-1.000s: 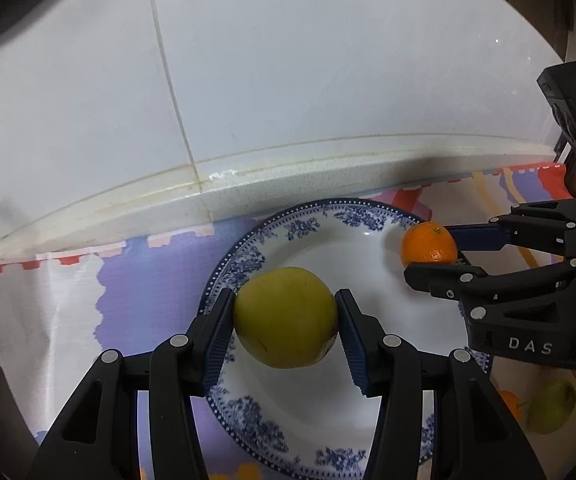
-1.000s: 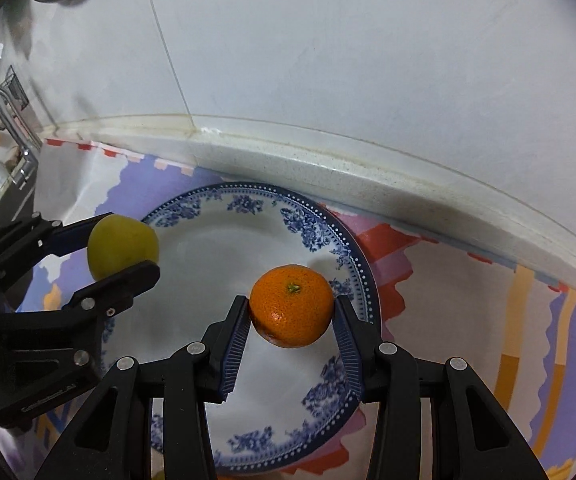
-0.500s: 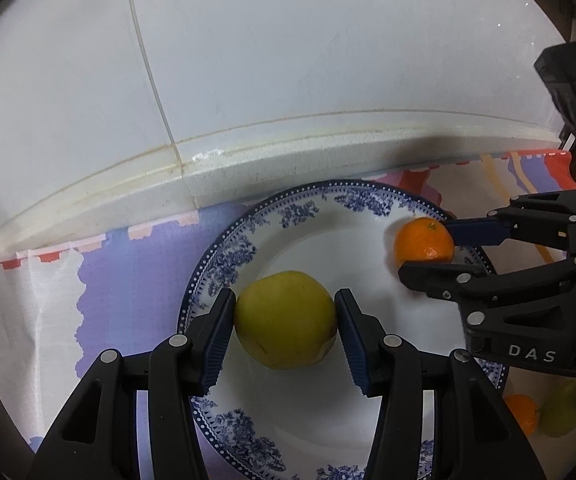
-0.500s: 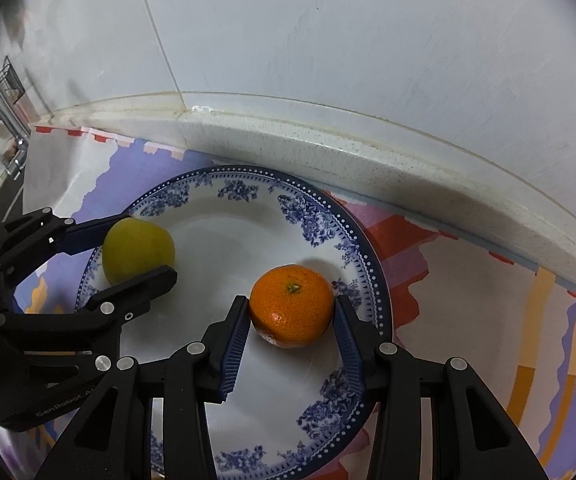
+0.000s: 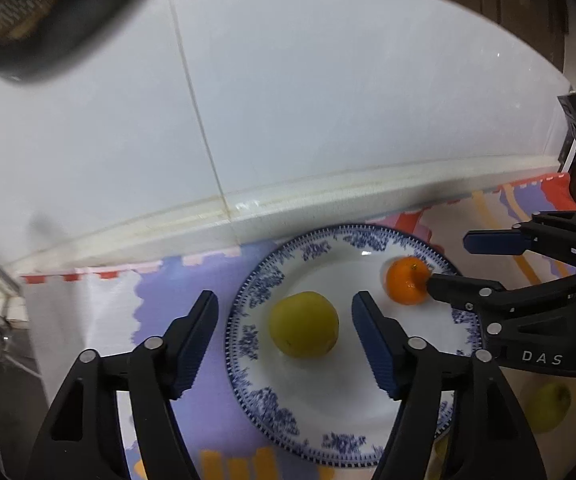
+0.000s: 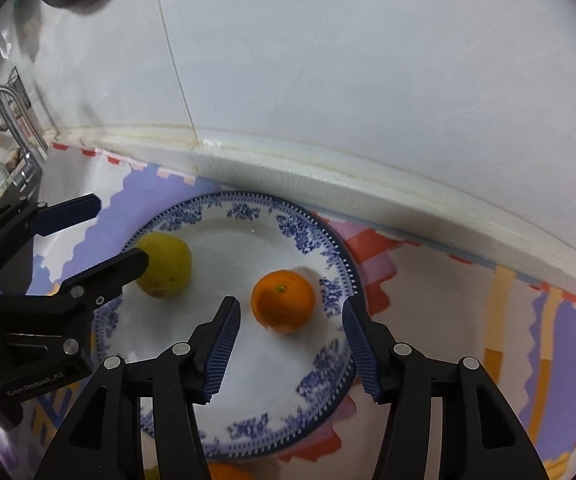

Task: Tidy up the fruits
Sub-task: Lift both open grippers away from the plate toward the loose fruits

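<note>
A yellow-green fruit (image 5: pixel 304 325) and an orange (image 5: pixel 407 280) lie on a blue-and-white patterned plate (image 5: pixel 255 392). My left gripper (image 5: pixel 283 336) is open, its jaws apart on either side of the yellow-green fruit, not touching it. My right gripper (image 6: pixel 291 336) is open around the orange (image 6: pixel 283 301), with gaps on both sides. The right wrist view also shows the yellow-green fruit (image 6: pixel 165 266) on the plate (image 6: pixel 320 360), partly behind the left gripper's finger (image 6: pixel 103 270).
The plate sits on a colourful patterned cloth (image 6: pixel 508 340) against a white tiled wall (image 5: pixel 308 120) with a raised ledge (image 6: pixel 328 168). Another yellow-green fruit (image 5: pixel 548 406) lies on the cloth at the right. A second orange (image 6: pixel 225 472) shows below the plate. A metal rack (image 6: pixel 3 120) stands at the left.
Both grippers have opened and let go of their fruits, which now rest on the plate. Both grippers have drawn back and up a little.
</note>
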`<state>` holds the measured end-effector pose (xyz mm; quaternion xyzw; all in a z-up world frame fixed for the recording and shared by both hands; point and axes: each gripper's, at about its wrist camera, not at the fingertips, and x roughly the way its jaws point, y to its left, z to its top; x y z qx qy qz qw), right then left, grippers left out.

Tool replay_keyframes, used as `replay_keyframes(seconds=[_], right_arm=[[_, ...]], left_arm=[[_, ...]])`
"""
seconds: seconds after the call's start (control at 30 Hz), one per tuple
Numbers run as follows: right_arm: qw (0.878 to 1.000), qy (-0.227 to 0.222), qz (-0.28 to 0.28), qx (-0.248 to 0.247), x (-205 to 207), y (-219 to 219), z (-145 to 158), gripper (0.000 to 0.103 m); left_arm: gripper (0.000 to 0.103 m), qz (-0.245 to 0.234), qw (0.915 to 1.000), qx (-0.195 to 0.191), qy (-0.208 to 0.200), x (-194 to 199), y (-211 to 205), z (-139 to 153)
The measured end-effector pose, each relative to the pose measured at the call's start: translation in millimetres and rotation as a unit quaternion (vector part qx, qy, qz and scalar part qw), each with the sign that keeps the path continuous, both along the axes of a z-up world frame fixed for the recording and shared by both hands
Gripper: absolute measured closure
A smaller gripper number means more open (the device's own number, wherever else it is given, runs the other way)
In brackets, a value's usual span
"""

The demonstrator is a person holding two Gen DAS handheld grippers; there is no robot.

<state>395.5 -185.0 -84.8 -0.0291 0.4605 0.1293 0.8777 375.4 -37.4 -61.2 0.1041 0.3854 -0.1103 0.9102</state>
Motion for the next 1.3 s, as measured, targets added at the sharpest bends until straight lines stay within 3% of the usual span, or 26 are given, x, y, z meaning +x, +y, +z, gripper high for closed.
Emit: replay_keyframes(seconds=[0.33, 0.63, 0.97, 1.3], right_arm=[[0.995, -0.091, -0.028, -0.005, -64, -7, 51, 0.037], [0.986, -0.156, -0.063, -0.015, -135, -14, 77, 0.036], [0.981, -0.179, -0.078, 0.011, -197, -20, 88, 0.036], [0.977, -0.197, -0.075, 0.002, -241, -17, 87, 0.036]], left_arm=[[0.031, 0.011, 0.997, -0.031, -0.071, -64, 9, 49], [0.031, 0.013, 0.9935, -0.03, -0.109, -127, 15, 74], [0.023, -0.013, 0.9872, -0.017, -0.158, -186, 11, 89], [0.02, -0.034, 0.9848, -0.011, -0.17, -222, 12, 83]])
